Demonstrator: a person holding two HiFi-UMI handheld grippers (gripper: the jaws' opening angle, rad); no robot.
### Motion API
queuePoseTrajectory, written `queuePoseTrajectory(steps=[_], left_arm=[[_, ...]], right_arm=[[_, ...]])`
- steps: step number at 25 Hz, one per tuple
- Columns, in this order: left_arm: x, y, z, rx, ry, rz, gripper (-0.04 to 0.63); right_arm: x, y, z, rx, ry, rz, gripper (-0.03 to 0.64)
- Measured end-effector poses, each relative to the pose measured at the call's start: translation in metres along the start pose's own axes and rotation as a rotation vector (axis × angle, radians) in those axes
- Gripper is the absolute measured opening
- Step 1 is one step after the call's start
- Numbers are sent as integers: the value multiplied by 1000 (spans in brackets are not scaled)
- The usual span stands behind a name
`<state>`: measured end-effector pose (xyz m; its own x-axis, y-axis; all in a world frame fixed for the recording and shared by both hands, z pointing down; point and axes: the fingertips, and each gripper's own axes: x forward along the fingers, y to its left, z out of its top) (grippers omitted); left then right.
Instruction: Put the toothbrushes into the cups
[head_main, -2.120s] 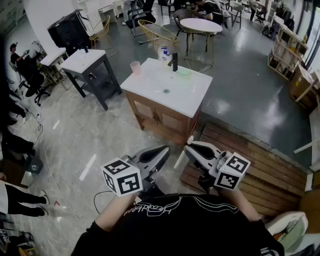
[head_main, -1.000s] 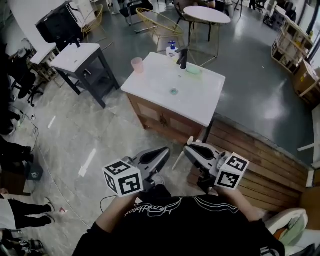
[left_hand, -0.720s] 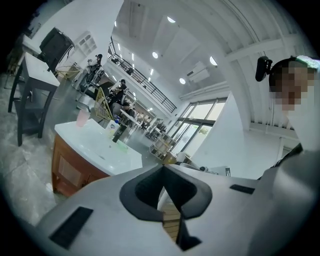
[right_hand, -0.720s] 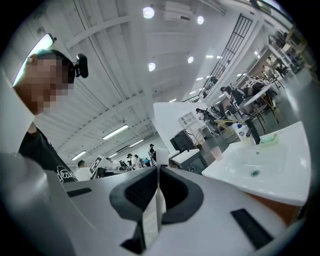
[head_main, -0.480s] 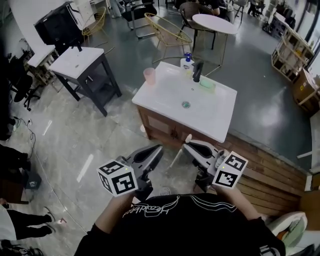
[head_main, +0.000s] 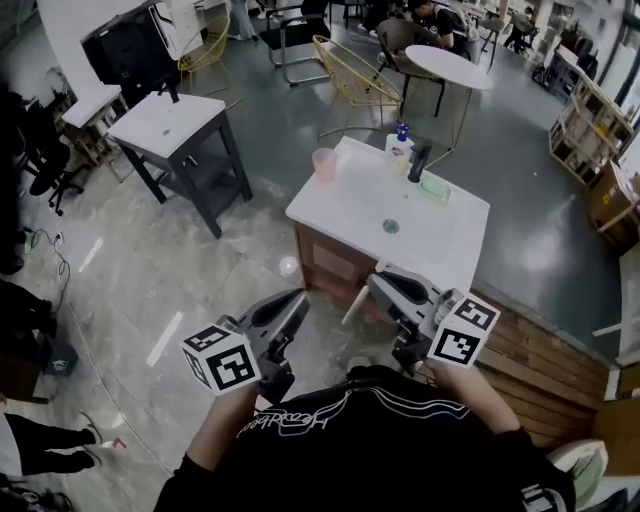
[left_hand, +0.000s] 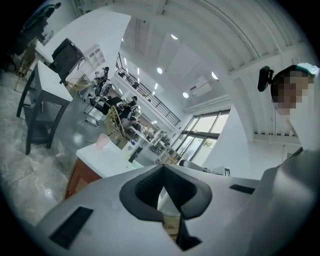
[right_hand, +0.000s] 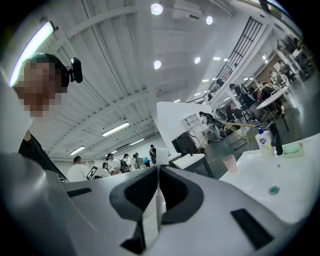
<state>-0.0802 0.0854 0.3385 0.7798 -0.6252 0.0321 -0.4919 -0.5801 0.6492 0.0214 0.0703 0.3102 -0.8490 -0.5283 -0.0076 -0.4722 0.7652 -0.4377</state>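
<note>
I am holding my right tongs (head_main: 375, 284) low in front of my chest. They are squeezing shut on a white toothbrush (head_main: 353, 306). In the right gripper view, the toothbrush is sitting as a thin white strip between the two dark pads. One end is poking up just past the tips. From my head, I am seeing one end sticking up past the tongs and the other end slanting down toward the floor.

I am holding my left tongs (head_main: 298, 297) beside them, a little apart. Their tips are pressing together too. In the left gripper view, the pads are meeting at a point, and I am not seeing anything pinched there.

The pink cup (head_main: 323, 164) is standing upright on the white sink top (head_main: 345, 205), at its back left corner. It is well apart from both tongs, and I am not seeing any toothbrush poking out of it. The toothbrush is up in the air in my right tongs, on my side of the sink.

A soap bottle (head_main: 400, 142) with a blue pump is standing along the back edge of the sink top. A black tap (head_main: 420, 160) is standing just beside it. A small green thing (head_main: 435, 187) is lying near the tap. The round drain (head_main: 391, 226) is sitting in the middle of the basin.
</note>
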Motion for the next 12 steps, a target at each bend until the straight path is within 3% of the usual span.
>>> queuePoseTrajectory(steps=[12], left_arm=[[-7, 61, 28, -31, -41, 93, 6]], right_arm=[[79, -30, -10, 51, 69, 93, 37]])
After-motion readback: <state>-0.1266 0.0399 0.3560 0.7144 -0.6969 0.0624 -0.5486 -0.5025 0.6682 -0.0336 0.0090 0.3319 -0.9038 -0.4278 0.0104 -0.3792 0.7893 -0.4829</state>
